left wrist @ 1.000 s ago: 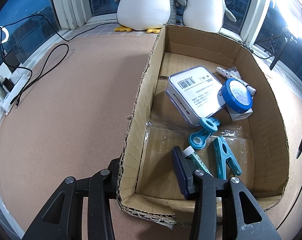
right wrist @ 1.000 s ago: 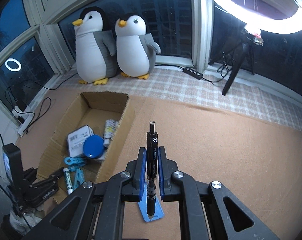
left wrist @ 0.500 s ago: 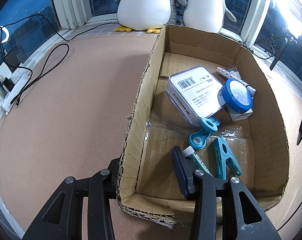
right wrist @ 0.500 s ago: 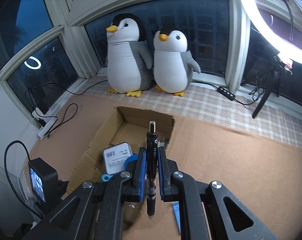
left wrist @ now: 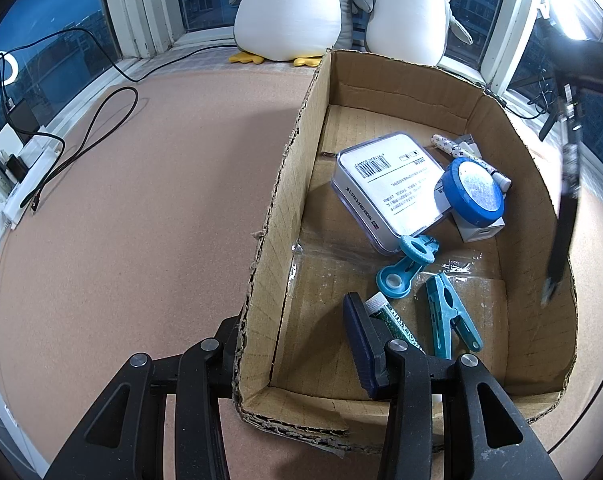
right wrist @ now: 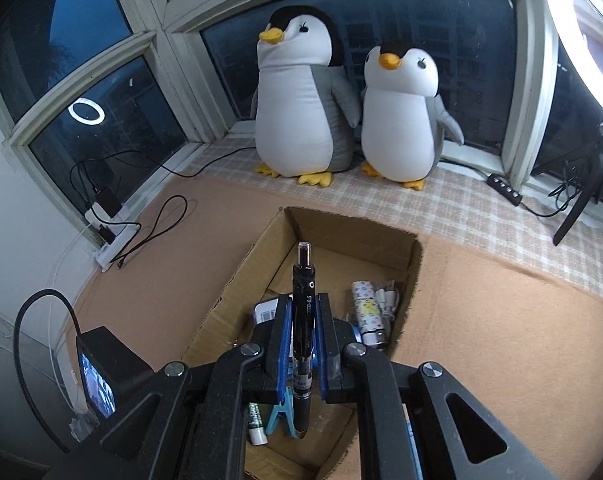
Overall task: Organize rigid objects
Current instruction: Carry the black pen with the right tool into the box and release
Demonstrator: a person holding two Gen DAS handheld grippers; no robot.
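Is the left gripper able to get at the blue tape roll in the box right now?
Probably not as things stand: the left gripper is shut on the cardboard box's near wall. The blue tape roll lies uncovered on top farther in, so the gripper must let go first.

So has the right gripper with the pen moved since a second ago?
Yes. The right gripper, shut on the pen, has swung left: the cardboard box, earlier at its left, now lies beneath it.
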